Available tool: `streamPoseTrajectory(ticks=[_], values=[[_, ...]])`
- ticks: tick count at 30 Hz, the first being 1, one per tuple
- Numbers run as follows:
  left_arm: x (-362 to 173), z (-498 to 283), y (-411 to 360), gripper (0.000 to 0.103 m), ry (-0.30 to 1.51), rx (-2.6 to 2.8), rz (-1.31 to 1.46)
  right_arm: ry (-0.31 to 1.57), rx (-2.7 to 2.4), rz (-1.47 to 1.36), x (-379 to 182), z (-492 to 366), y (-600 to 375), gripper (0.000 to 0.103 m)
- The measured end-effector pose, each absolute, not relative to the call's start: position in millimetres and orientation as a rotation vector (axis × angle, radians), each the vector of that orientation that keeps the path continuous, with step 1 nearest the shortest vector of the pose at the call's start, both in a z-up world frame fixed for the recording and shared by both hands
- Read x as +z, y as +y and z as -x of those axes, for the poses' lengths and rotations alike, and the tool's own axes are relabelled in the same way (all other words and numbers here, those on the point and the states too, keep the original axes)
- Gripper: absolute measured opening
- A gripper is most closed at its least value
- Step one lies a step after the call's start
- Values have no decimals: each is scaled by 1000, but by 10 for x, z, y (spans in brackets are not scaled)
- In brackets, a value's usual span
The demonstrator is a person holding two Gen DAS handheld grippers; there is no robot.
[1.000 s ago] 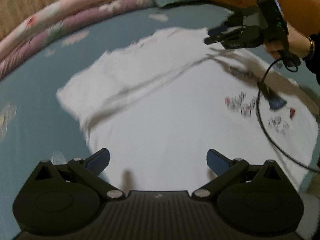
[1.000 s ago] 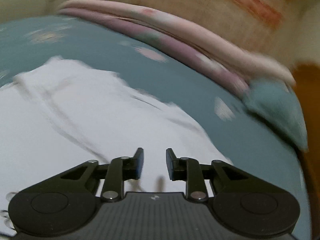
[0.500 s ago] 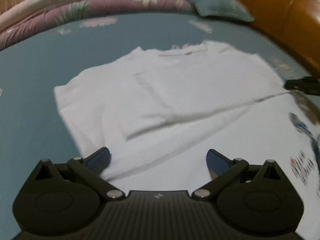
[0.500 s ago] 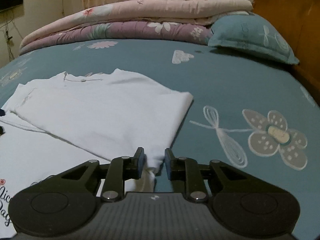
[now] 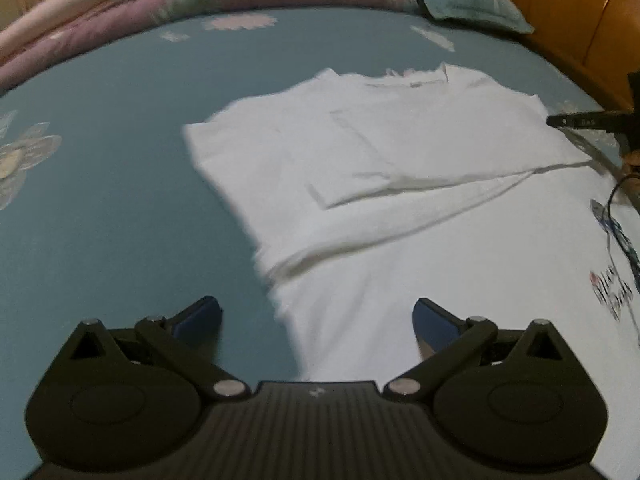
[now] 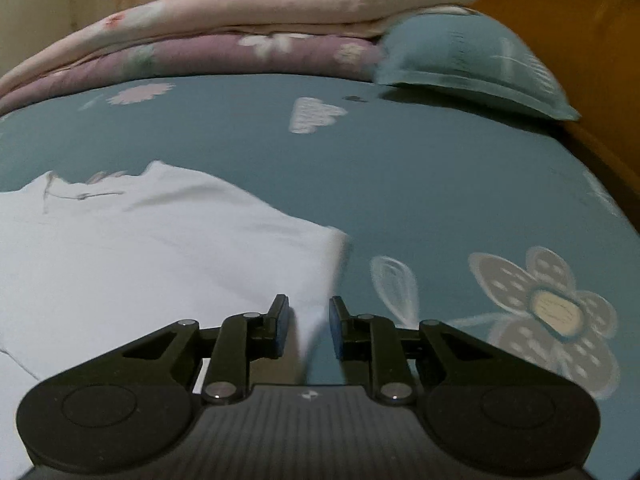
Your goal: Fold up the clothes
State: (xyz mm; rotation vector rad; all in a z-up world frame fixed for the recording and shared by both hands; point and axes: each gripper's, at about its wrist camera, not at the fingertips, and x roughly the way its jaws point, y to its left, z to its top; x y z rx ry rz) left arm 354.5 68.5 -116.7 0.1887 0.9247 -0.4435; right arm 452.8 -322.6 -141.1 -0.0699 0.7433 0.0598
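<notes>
Two grippers over a teal bedsheet with flower print. White t-shirt lies flat on the sheet, one side folded across its body, neckline toward the stacked quilts at the far edge. Teal pillow sits beside the quilts, against a wooden headboard. Left gripper: jaws spread wide, nothing held, straddling the shirt's left edge. Right gripper: jaws narrowly parted around the shirt's right edge; cloth blurred there, probably let go. Small printed motif on shirt, unreadable.
</notes>
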Motion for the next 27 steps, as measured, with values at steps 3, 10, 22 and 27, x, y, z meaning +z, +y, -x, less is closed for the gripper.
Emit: streamPoseTrajectory(ticks=[3, 10, 22, 27], values=[[-1029, -3472, 751, 102, 844, -398, -231, 710, 99, 77, -1330, -4317, -3164, 30], [-1202, -3651, 581, 103, 752, -227, -352, 673, 184, 33, -1150, -4037, -2956, 49], [-1016, -3532, 718, 102, 742, -208, -319, 732, 236, 131, -1132, -3546, -2980, 58], [-831, -3447, 409, 102, 710, -379, -221, 711, 287, 137, -1158, -3552, -2914, 65]])
